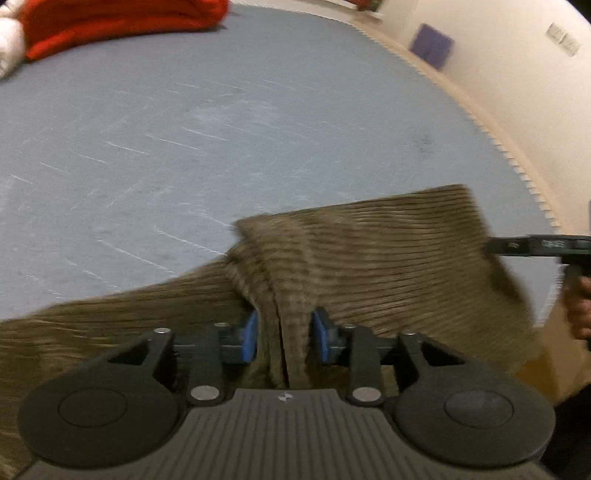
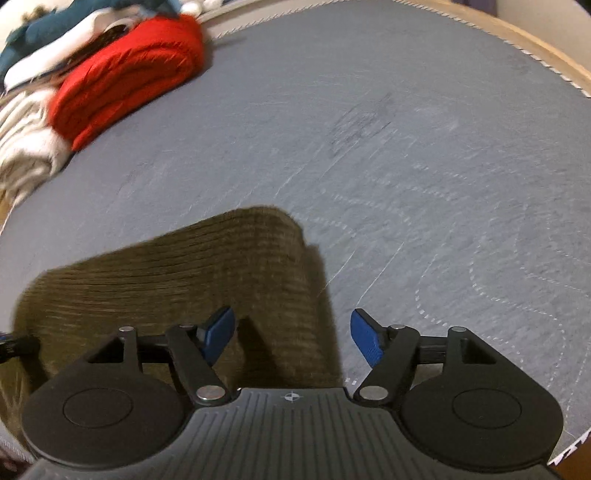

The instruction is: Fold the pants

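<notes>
Brown corduroy pants (image 1: 369, 258) lie on a grey-blue mat (image 1: 221, 129), partly folded over. My left gripper (image 1: 286, 334) has a raised ridge of the fabric between its blue pads (image 1: 251, 332). The jaws stand a little wider than the ridge, with a dark gap on the right side. At the right edge of the left wrist view a black finger (image 1: 524, 245) of the other gripper reaches the pants' far corner, with a hand behind it. My right gripper (image 2: 291, 338) is open over the folded end of the pants (image 2: 203, 269), its pads pressing nothing.
A folded red garment (image 2: 129, 77) lies at the mat's far left beside white cloth (image 2: 26, 147) and a teal and white pile (image 2: 55, 26). The mat's stitched edge (image 2: 546, 62) meets a wooden rim. A pale wall (image 1: 498, 74) stands beyond.
</notes>
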`<state>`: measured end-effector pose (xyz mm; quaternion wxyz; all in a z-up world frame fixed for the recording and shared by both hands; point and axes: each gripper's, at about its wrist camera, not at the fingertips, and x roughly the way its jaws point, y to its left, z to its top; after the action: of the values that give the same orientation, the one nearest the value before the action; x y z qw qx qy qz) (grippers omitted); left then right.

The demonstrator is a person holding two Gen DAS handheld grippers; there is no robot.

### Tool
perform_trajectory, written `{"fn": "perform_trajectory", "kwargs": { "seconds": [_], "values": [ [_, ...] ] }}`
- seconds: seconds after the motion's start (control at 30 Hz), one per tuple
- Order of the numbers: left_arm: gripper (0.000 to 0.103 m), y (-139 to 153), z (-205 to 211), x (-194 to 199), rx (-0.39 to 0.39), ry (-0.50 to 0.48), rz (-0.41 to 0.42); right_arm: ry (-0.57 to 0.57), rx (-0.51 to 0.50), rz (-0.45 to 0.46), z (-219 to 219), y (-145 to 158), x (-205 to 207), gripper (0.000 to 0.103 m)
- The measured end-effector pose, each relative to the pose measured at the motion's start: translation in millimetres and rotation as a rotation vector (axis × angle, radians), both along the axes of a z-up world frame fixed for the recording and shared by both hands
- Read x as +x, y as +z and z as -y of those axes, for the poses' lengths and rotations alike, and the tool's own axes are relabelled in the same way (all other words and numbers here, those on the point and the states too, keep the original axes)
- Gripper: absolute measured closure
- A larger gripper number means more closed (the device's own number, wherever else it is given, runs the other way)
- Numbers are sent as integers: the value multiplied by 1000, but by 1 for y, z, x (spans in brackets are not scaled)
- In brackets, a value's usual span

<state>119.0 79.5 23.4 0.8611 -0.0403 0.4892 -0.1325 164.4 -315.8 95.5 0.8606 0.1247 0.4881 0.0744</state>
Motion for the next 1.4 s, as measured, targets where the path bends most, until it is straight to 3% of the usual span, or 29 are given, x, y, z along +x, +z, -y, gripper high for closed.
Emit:
{"fn": "perform_trajectory", "kwargs": {
  "seconds": [0.23, 0.5, 1.27, 1.37, 1.4],
  "values": [
    [44, 28, 22, -20, 69, -47, 158, 41, -30, -66, -7, -20, -3, 29],
    [44, 23, 37, -33, 92, -110, 167, 39, -27, -96, -7, -31, -2, 27],
    [43, 25, 37, -35, 90, -108, 168, 99, -35, -99, -25, -34, -9, 26],
    [43, 26, 36, -35, 83, -108, 172, 122, -48, -89, -31, -34, -11, 35],
    [43, 27, 36, -34, 77, -108, 174, 130, -55, -81, -32, -33, -13, 45]
  ]
}}
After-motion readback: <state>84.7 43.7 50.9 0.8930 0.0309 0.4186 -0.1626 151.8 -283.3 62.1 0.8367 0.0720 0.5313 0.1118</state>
